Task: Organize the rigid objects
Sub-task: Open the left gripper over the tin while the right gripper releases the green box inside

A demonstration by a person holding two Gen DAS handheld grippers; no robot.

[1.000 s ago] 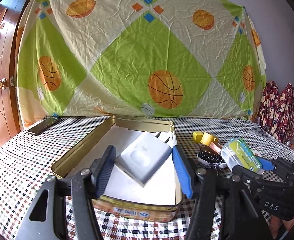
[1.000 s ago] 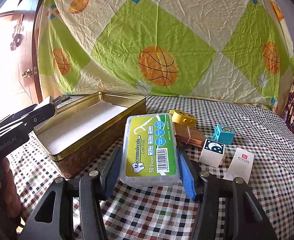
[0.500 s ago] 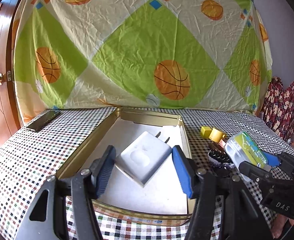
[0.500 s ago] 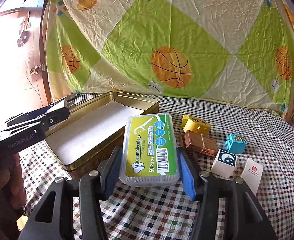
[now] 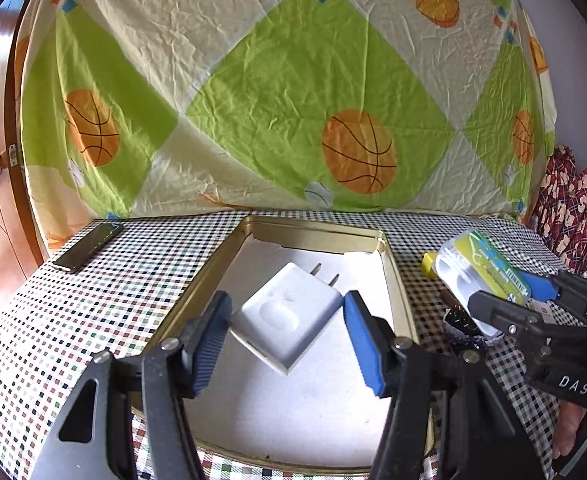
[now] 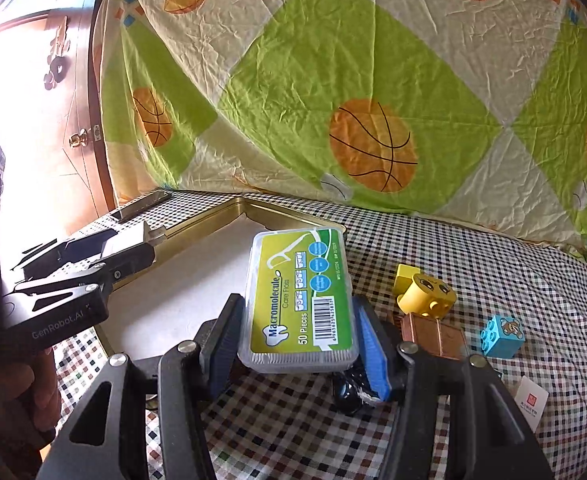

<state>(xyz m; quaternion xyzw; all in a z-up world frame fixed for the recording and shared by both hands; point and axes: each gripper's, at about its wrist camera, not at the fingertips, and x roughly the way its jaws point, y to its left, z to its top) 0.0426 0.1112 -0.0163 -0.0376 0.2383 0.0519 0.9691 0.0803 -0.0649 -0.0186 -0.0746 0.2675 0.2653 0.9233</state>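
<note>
Both hands were loaded and over the work. Left gripper (image 5: pixel 287 328) was clamped on a white charger (image 5: pixel 289 316), prongs pointing away, carried above the tin's (image 5: pixel 389 256) white floor near its middle. Right gripper (image 6: pixel 297 332) was clamped on a floss box (image 6: pixel 303 300), green label up, held over the tin's right rim, close to the near right corner. The tin sat on the checked tablecloth (image 5: pixel 93 312) with nothing resting inside it that I could see, so by my reading the sorting had barely begun: two items in transit, none yet set down. Left to do, as I judged it: release the charger and the floss box into the tin, then gather the loose pieces on the cloth to the tin's right. Count there: one yellow block (image 6: pixel 423 290) with a face, one copper-coloured piece (image 6: pixel 433 334) just in front of it, one blue block (image 6: pixel 501 336), one white card (image 6: pixel 531 400) toward the near right edge, and one dark object (image 6: pixel 347 392) partly hidden under the right gripper, unidentified. One flat dark slab (image 5: pixel 87 250) lay near the far left corner of the cloth; whether it belonged to the task I could not tell. One tin, two grippers.
</note>
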